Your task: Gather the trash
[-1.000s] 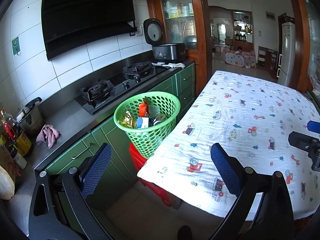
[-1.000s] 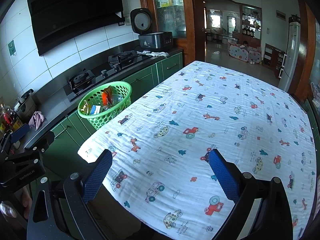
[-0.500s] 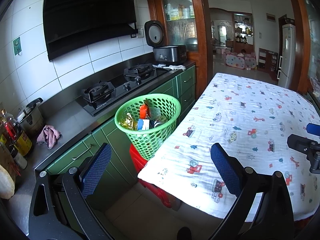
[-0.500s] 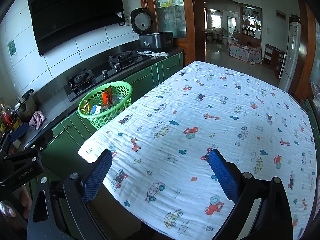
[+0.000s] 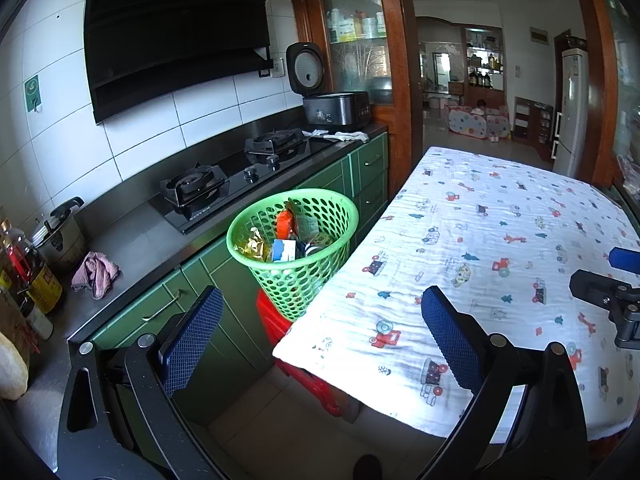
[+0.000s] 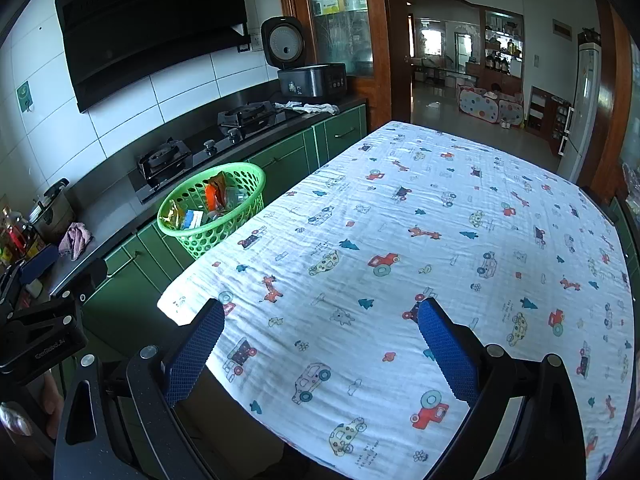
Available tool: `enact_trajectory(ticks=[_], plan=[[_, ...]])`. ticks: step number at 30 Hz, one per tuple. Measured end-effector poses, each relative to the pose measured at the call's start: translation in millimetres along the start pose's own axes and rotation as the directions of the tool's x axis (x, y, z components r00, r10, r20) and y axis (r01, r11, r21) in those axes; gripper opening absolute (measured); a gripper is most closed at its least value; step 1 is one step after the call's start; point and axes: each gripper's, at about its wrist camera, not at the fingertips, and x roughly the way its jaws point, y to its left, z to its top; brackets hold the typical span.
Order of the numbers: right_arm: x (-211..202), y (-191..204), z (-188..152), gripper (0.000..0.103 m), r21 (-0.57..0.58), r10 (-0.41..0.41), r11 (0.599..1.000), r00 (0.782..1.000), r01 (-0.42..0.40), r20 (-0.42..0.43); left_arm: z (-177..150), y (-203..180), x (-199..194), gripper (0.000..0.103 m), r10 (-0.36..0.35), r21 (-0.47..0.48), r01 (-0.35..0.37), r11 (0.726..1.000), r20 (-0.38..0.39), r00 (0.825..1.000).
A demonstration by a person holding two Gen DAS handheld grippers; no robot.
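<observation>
The green basket (image 5: 294,240) full of trash (image 5: 286,236) sits on a red stool (image 5: 276,320) just beside the surface (image 6: 400,240) with its car-print cloth, and the left gripper (image 5: 320,336) and right gripper (image 6: 320,344) both have jaws spread wide, holding nothing.

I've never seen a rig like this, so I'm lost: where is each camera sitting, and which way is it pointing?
Left wrist: rides the left gripper, facing the green basket and stove; open blue fingers show.
Right wrist: rides the right gripper, facing down the cloth-covered table; open fingers show, left gripper at its left edge.
Shared: basket, stove, table, rice cooker.
</observation>
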Motion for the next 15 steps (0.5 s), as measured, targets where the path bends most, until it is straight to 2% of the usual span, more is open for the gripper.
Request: enact_trajectory(ticks=[15], plan=[[-0.5,0.2,-0.4,0.094,-0.001,0.000,1.000,1.000,0.000,0.000,1.9,-1.6,1.1,0.098,0.006,-0.004,-0.006,1.000,-0.006,1.000]])
